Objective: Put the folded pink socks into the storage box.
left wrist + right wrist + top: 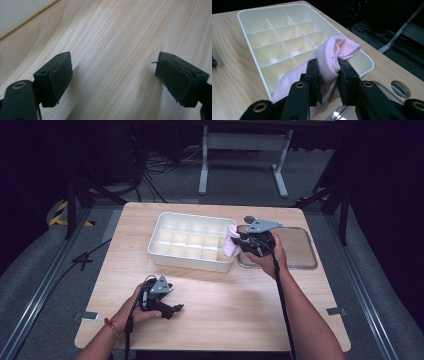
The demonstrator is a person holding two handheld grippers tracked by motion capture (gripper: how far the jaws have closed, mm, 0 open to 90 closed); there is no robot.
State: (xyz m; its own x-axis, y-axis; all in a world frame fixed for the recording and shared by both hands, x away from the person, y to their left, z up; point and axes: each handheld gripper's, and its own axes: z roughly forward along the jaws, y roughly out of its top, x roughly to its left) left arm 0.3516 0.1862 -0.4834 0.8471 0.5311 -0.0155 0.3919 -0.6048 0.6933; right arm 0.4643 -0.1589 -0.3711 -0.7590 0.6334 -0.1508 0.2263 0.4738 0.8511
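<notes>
Pink sock (332,53) held above the near right end of the white divided organizer (165,251). Left: left gripper (172,309) rests on the table (225,305), jaws apart and empty. Right: right gripper (239,241) clamps the sock, beside the clear tray (312,257). Step: carrying to a compartment; next, lower into a cell and release.

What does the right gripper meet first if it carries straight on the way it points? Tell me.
Probably the white divided tray. The right gripper, shut on the pink cloth, points over the tray's near rim toward its compartments, so the cloth would likely touch there first; depth is unclear.
</notes>
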